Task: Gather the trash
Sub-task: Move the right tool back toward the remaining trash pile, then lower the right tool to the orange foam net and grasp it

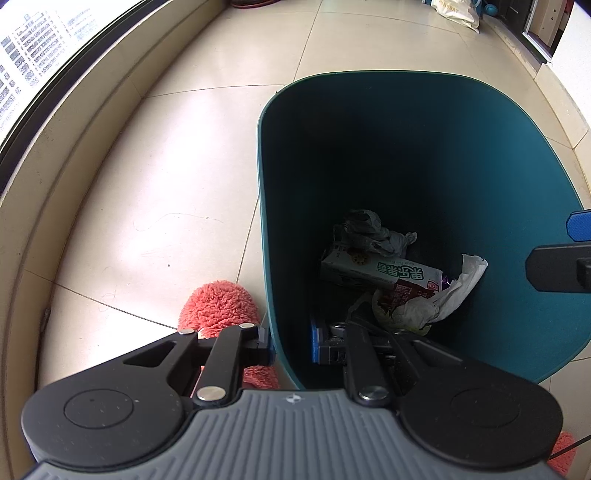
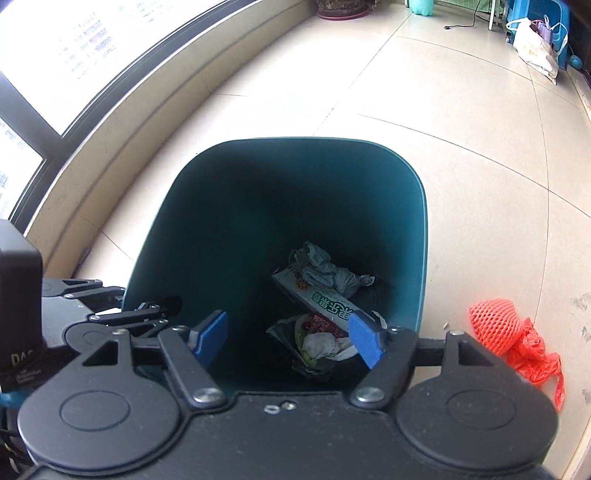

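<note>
A dark teal trash bin (image 1: 480,122) stands on the tiled floor; it also shows in the right wrist view (image 2: 221,184). Inside lie a green-and-white carton (image 1: 380,273), crumpled grey paper (image 1: 365,229) and a white tissue (image 1: 461,284). My left gripper (image 1: 291,343) is shut on the bin's near wall, one finger outside and one inside. My right gripper (image 2: 291,339) is open and empty over the bin's mouth, above the carton (image 2: 325,302). An orange-red foam net with a plastic bag (image 2: 517,339) lies on the floor right of the bin.
A pink fluffy slipper (image 1: 218,310) is beside the bin by my left gripper. A low ledge and window (image 2: 110,92) run along the left. A white bag (image 2: 535,51), plant pot (image 2: 340,9) and a cable are at the far end of the room.
</note>
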Motion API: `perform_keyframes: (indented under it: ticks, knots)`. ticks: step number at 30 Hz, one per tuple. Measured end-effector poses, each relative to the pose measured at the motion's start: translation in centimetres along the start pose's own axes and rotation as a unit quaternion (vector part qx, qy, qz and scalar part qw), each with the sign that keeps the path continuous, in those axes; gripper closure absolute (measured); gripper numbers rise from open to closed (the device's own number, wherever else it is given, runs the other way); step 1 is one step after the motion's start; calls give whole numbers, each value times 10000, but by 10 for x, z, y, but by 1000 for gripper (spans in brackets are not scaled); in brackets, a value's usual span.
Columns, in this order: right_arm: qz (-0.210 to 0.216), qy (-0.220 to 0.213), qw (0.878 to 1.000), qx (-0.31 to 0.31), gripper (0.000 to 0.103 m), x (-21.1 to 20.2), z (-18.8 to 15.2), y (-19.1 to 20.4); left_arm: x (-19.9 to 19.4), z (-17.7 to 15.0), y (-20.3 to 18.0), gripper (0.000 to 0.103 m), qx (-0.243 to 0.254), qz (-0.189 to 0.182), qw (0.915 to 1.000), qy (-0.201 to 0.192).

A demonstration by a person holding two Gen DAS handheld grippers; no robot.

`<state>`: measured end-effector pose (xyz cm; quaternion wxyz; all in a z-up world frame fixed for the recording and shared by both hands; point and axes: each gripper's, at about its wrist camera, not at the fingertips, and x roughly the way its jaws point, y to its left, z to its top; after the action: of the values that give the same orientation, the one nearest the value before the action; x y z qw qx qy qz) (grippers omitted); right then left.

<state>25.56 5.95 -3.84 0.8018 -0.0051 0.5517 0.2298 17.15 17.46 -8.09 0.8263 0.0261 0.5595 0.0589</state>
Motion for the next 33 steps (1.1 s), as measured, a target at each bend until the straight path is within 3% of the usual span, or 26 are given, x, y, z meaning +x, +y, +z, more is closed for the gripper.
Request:
perform_keyframes:
  ticks: [7,17,25,33]
  knots:
    - [46,-402,9992,41,20,-49,-9,-20,0,0,-1,87,-12,31,10000,3]
    - [-278,-681,9946,727,0,-77,-44,-97,0,0,-4,87,-18,98,10000,2]
    - [-547,-536,9800,1834,0,-41,-66,-178,2,1,-5,87,-57,119,9999,28]
    - [-690,-337,9587,2739,1,30,-82,-236,3,0,-2,87,-50,64,10000,15]
